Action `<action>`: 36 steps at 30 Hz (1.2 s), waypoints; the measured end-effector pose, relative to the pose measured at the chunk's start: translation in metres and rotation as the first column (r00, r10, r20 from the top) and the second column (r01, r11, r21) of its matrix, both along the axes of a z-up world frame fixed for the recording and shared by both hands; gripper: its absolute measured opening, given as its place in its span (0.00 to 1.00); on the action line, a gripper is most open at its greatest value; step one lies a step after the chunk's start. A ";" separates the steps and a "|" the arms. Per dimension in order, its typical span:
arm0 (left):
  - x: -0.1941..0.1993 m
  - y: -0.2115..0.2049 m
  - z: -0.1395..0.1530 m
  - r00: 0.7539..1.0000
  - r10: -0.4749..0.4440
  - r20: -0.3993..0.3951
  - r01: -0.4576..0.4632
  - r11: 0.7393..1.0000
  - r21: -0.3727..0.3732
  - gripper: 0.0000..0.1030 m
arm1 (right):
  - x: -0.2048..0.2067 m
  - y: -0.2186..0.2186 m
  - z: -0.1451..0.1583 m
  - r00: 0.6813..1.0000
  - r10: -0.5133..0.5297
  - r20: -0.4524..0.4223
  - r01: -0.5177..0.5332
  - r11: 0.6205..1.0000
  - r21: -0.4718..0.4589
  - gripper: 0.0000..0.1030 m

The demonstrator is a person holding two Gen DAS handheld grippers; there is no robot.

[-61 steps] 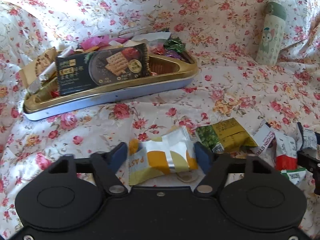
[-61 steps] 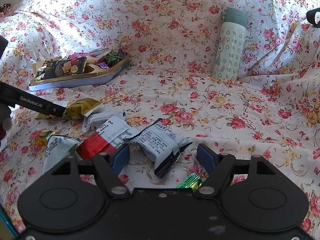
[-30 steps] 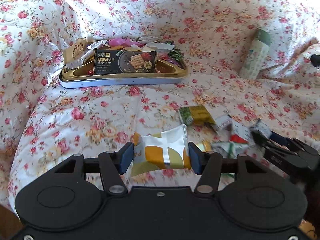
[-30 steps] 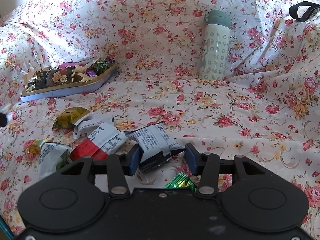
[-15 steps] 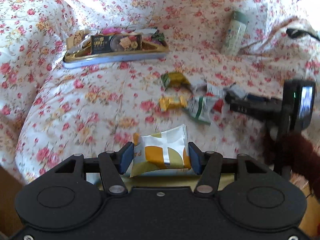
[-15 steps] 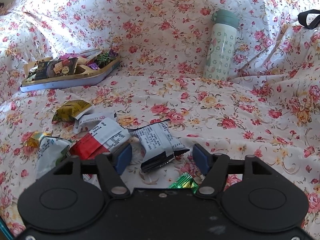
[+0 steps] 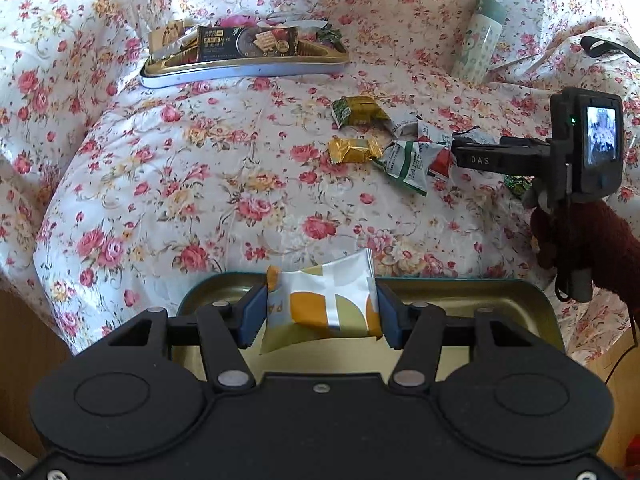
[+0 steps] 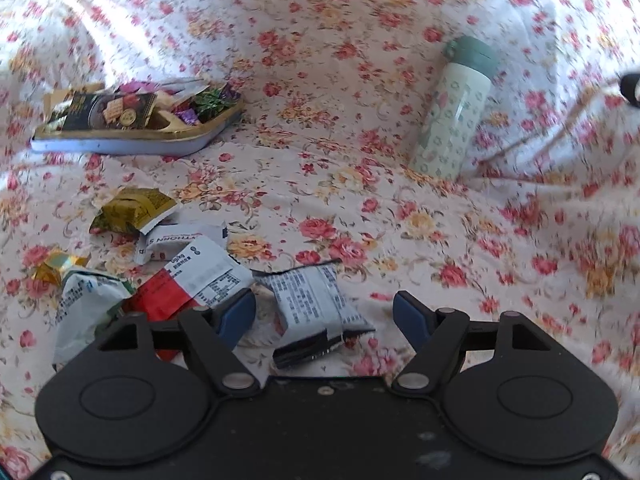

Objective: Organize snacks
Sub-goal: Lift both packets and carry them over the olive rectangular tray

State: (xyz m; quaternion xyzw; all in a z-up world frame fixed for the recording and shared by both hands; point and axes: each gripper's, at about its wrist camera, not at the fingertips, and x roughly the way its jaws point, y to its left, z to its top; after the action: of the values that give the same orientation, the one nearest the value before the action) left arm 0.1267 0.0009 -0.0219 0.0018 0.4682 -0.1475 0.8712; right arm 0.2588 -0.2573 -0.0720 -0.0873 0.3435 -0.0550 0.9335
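Left claw: the left claw [image 7: 322, 312] pinched a silver packet [image 7: 326, 304] with orange and olive patches, one blue pad pressed on each short end.
Held packet: its long axis ran straight across from pad to pad; its printed face was turned up towards the camera, and its far top corner stood tilted up beyond the fingertips.
Near tin: an empty gold-lined tin [image 7: 500, 300] with a dark green rim lay directly under and just beyond the left claw, its long side running crosswise; the packet hung above it, and I cannot tell whether they touched.
Right claw: the right claw [image 8: 324, 316] was spread wide and held nothing.
Grey packet: a grey and white packet [image 8: 316, 308] with a black edge lay on the floral cloth [image 8: 360, 140] between the two blue pads, apart from both; its long axis ran slantwise, from far-left to near-right.
Loose snacks: just left of the right claw lay a red and white packet [image 8: 192, 284], a green and white packet [image 8: 86, 304], a gold candy [image 8: 54, 268] and an olive-gold packet [image 8: 132, 208].
Far tin: a boat-shaped tin [image 8: 132, 136], full of snacks, sat well ahead and to the left of the right claw, its pointed end aimed right.
Bottle: a pale green bottle [image 8: 454, 108] stood well ahead to the right, leaning slightly.
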 end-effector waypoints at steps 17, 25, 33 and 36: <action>-0.018 0.005 0.011 0.999 0.026 0.041 -0.027 0.999 0.026 0.60 | -0.046 -0.007 0.050 0.992 -0.127 0.011 0.119 0.954 0.277 0.35; -0.041 0.005 0.020 0.997 0.048 0.064 -0.051 0.998 0.046 0.60 | -0.128 0.009 0.099 0.985 -0.141 0.105 0.093 0.925 0.370 0.35; -0.068 0.011 0.025 0.995 0.077 0.064 -0.081 0.995 0.058 0.60 | -0.203 0.038 0.108 0.984 -0.094 0.154 0.029 0.925 0.379 0.35; -0.078 0.013 0.025 0.994 0.088 0.060 -0.091 0.994 0.052 0.60 | -0.227 0.046 0.108 0.986 -0.084 0.147 0.017 0.914 0.406 0.35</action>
State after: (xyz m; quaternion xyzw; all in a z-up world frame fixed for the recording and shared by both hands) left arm 0.0487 0.0138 0.0031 0.0089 0.4465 -0.0954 0.8896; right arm 0.0323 -0.2110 0.0357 0.1205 0.2731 -0.0140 0.9543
